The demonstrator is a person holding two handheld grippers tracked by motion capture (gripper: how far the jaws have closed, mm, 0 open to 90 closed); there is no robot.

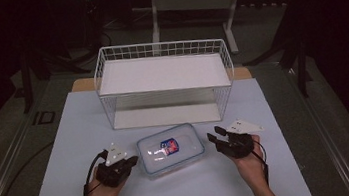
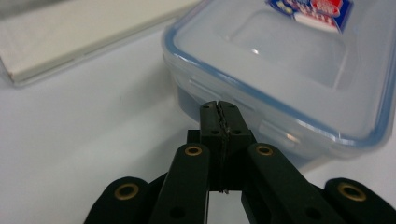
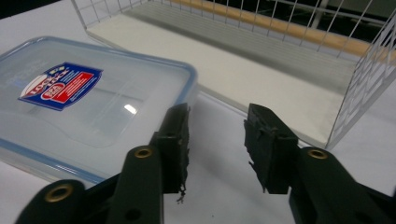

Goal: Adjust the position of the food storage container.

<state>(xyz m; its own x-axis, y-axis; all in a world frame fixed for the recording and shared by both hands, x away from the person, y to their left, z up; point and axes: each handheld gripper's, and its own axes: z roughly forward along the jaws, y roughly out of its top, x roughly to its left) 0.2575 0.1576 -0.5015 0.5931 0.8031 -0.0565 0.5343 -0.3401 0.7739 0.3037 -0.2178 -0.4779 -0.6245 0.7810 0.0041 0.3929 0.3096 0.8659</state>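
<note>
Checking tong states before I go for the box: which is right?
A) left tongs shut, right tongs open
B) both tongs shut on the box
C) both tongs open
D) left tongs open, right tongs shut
A: in the left gripper view the left tongs have their jaws pressed together just short of the lidded plastic food container, while in the right gripper view the right tongs show a clear gap between the jaws.

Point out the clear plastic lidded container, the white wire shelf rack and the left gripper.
Clear plastic lidded container (image 1: 171, 150): high view, lid centre.
White wire shelf rack (image 1: 162, 73): high view, bare top shelf board.
Left gripper (image 2: 219, 115): left gripper view, between its closed fingertips.
</note>
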